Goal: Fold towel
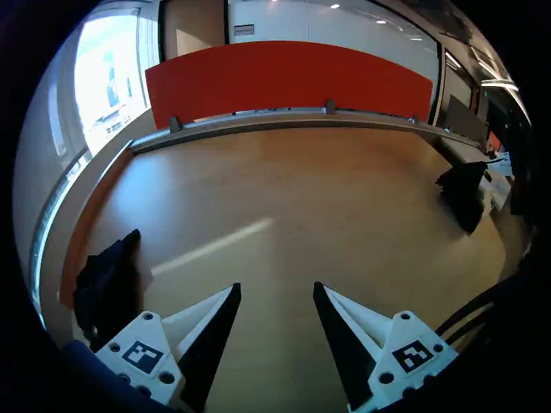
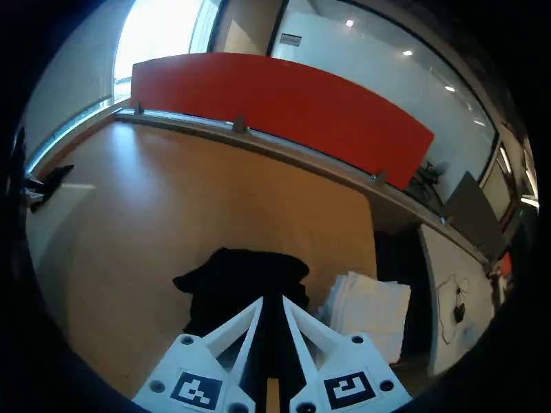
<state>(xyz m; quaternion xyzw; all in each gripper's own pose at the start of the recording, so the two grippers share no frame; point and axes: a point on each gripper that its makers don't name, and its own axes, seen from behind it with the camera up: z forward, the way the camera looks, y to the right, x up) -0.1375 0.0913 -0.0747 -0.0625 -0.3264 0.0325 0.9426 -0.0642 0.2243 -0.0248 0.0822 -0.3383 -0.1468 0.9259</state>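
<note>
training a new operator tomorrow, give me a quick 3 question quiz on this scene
1. True or false: the left gripper has its fingers spread wide apart over the wooden table.
2. In the right gripper view, what lies just beside the black towel? A) a stack of white towels B) a blue bucket C) a green bottle
3. What colour is the divider panel along the table's far edge?
Key: 1 true; 2 A; 3 red.
</note>
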